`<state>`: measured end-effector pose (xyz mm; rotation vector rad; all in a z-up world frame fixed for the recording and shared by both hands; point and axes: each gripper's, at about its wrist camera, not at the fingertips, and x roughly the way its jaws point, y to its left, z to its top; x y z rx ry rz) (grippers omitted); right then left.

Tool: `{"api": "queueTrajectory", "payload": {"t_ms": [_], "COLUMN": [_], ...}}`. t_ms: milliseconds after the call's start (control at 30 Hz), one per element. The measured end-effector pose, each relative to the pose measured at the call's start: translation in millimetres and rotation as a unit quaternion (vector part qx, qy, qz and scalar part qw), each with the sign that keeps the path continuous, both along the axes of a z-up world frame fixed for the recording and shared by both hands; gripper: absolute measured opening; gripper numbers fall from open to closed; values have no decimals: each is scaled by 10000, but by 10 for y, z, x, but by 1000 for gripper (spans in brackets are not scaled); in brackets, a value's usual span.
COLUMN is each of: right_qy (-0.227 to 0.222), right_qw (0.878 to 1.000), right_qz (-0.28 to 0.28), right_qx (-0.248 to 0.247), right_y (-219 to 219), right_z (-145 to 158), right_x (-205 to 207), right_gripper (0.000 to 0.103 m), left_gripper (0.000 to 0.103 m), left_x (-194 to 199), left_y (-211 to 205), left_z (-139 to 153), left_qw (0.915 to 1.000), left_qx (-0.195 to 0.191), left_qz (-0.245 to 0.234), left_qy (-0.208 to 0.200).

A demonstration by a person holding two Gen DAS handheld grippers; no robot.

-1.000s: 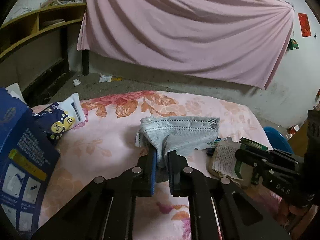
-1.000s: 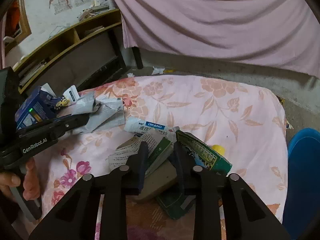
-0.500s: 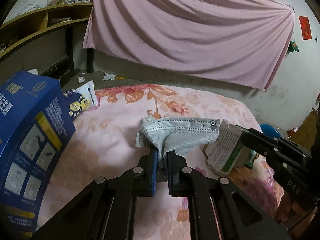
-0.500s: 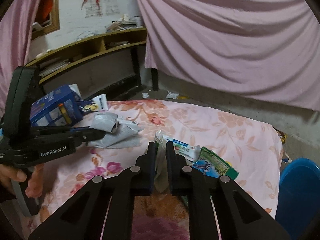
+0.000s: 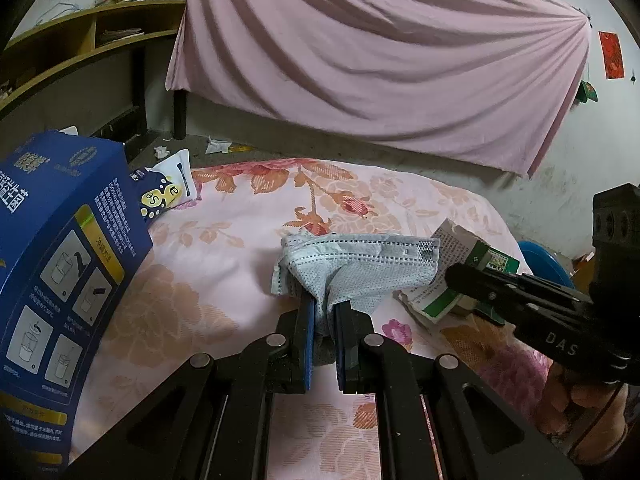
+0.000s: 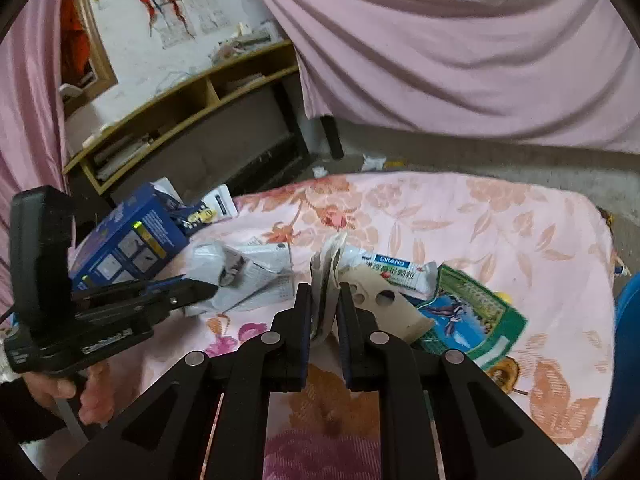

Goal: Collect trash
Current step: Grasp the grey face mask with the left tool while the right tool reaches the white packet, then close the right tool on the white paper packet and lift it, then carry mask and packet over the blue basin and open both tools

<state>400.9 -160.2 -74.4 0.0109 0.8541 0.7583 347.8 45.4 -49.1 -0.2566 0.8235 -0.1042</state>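
Between the left jaws: crumpled face mask [image 5: 352,268].

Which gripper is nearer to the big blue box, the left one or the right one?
Left. The left gripper, shut on a face mask, has the blue box just beside it. The right gripper is farther, beyond the mask.

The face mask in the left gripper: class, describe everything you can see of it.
The face mask is pale grey-blue non-woven fabric with a stitched, dotted top edge, crumpled and folded. The left gripper pinches its lower middle, and the rest fans out above the fingertips, over the floral bedspread. Its right end overlaps the green-and-white carton in view; contact is unclear.
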Motion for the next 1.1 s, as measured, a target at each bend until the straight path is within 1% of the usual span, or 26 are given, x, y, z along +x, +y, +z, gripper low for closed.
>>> {"api": "queueTrajectory", "payload": {"t_ms": [33, 67, 133, 267, 433, 467, 533, 567, 600, 700, 733, 767, 800, 833, 867, 933, 967, 1000, 1067, 1100], "right_qy": [34, 50, -27, -420, -1196, -1467, -1777, -2041, -2195, -2523, -2692, -2772, -2939, -3023, -3213, -3426, -3608, -3727, -3887, -3991], "right_qw": [10000, 10000, 10000, 9991, 9926, 9888, 9832, 9777, 9741, 9649, 9592, 9564, 9501, 9469, 9392, 9296, 9203, 9135, 9029, 8944], "right_qz": [-13, -32, -60, -17, -183, -241, -354, -406, -430, -576, -703, -766, -886, -945, -1084, -1253, -1431, -1557, -1779, -1976], "right_qx": [-36, -61, -60, -90, 94, 152, 220, 267, 323, 449, 495, 515, 545, 548, 545, 530, 500, 480, 441, 399], "right_y": [-14, 8, 7, -7, -157, -224, -316, -391, -451, -610, -704, -740, -836, -879, -973, -1062, -1151, -1215, -1325, -1435], "right_z": [-15, -31, -12, 76, 280, 337, 405, 456, 491, 587, 634, 660, 710, 733, 786, 851, 899, 933, 982, 1017], "right_x": [13, 17, -5, -124, -321, -391, -464, -531, -575, -673, -722, -736, -783, -803, -853, -909, -960, -990, -1036, -1062], "right_gripper": [12, 9, 7, 6, 6, 7, 7, 7, 7, 7, 7, 7, 7, 7, 7, 7, 7, 7, 7, 7], "left_gripper": [6, 6, 6, 5, 5, 5, 5, 5, 5, 5, 5, 5, 5, 5, 5, 5, 5, 5, 5, 5], "left_x": [-1, -7, -23, -103, -239, -266, -295, -309, -323, -362, -375, -386, -396, -393, -397, -394, -385, -376, -341, -323], "left_y": [-1, -2, -11, -29, -147, -170, -225, -262, -295, -439, -498, -580, -674, -746, -853, -1055, -1168, -1307, -1540, -1682], "left_z": [6, 16, 39, 142, 369, 417, 499, 544, 577, 712, 758, 816, 876, 930, 998, 1109, 1163, 1223, 1311, 1345], "left_qw": [10000, 10000, 9999, 9994, 9961, 9952, 9939, 9932, 9926, 9895, 9883, 9866, 9844, 9825, 9795, 9740, 9712, 9680, 9627, 9600], "left_qx": [16, 33, 64, 72, 124, 105, 68, 68, 76, 83, 100, 118, 138, 159, 187, 231, 252, 275, 319, 342], "left_qz": [-1, 8, 43, 125, 157, 154, 132, 111, 92, -20, -73, -140, -221, -289, -388, -569, -671, -795, -1020, -1156], "left_qy": [-19, -48, -104, -330, -865, -964, -1096, -1156, -1208, -1442, -1523, -1622, -1738, -1832, -1968, -2183, -2270, -2366, -2486, -2528]}}
